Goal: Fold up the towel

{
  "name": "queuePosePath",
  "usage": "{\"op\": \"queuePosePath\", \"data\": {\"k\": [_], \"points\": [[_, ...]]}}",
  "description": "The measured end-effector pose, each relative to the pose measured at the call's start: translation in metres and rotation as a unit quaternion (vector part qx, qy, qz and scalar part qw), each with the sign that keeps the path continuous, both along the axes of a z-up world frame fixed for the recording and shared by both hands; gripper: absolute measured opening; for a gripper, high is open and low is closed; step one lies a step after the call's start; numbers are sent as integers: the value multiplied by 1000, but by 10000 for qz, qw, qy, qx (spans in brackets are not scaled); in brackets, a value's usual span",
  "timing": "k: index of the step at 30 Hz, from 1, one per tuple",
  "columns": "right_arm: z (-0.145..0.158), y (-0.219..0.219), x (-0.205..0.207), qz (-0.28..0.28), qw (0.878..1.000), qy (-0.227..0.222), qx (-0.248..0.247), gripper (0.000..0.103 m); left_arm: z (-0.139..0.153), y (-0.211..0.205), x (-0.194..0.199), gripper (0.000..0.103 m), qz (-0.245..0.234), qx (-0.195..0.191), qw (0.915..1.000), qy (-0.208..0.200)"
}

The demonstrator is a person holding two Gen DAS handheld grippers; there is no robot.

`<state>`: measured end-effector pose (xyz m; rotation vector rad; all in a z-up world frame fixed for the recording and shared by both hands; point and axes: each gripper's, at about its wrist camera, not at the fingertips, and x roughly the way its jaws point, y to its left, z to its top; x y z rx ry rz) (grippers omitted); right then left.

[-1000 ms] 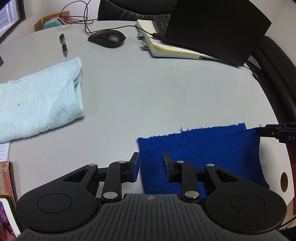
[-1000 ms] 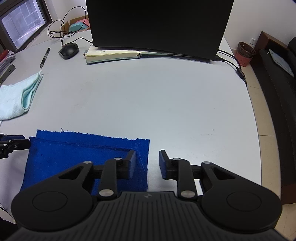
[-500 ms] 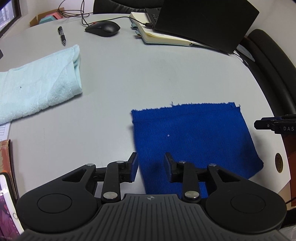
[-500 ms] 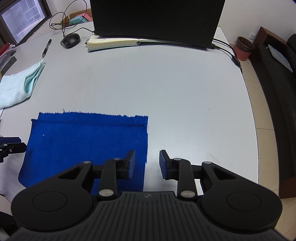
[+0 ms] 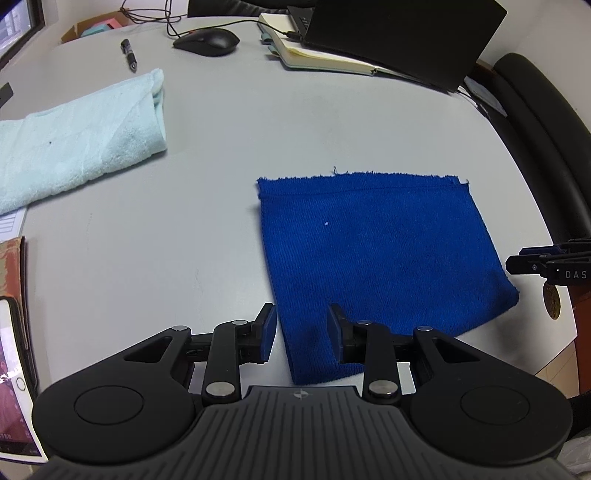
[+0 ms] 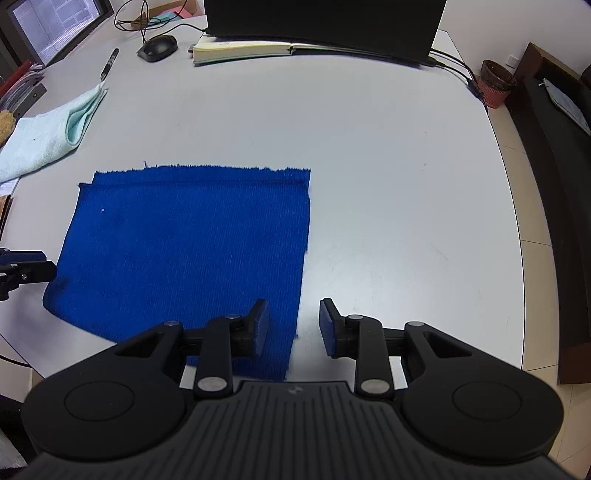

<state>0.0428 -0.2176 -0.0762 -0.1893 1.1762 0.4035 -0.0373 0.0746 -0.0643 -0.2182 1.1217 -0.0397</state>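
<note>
A dark blue towel (image 5: 380,254) lies flat on the grey table, folded once, its far edge frayed; it also shows in the right wrist view (image 6: 184,251). My left gripper (image 5: 301,330) is open and empty over the towel's near left corner. My right gripper (image 6: 293,326) is open and empty over the towel's near right corner. The right gripper's tip shows at the right edge of the left wrist view (image 5: 546,264); the left gripper's tip shows at the left edge of the right wrist view (image 6: 22,267).
A folded pale aqua towel (image 5: 74,133) lies to the left. At the back are a mouse (image 5: 207,40), a pen (image 5: 129,55), an open notebook (image 5: 325,59) under a black laptop (image 5: 399,33). A phone (image 5: 13,373) lies near left. The table edge curves at the right, beside a black chair (image 5: 546,122).
Both grippers have pulled back toward me and risen. The blue towel now shows as a whole flat folded rectangle, with the jaws over its near corners rather than its far part.
</note>
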Motion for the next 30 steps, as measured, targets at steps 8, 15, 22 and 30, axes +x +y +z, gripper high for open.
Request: {"op": "queuePosePath", "data": {"k": [8, 15, 22, 30], "points": [[-4, 0, -14, 8, 10000, 64, -12, 33, -4, 0, -12, 33, 3, 11, 10000, 81], [-7, -2, -25, 5, 10000, 95, -18, 35, -6, -3, -21, 33, -51, -12, 9999, 115], [-12, -2, -34, 26, 9999, 114, -64, 35, -10, -9, -26, 33, -182, 6, 9997, 149], [-19, -3, -37, 7, 9999, 147, 70, 34, -17, -13, -27, 33, -316, 74, 9993, 172]]}}
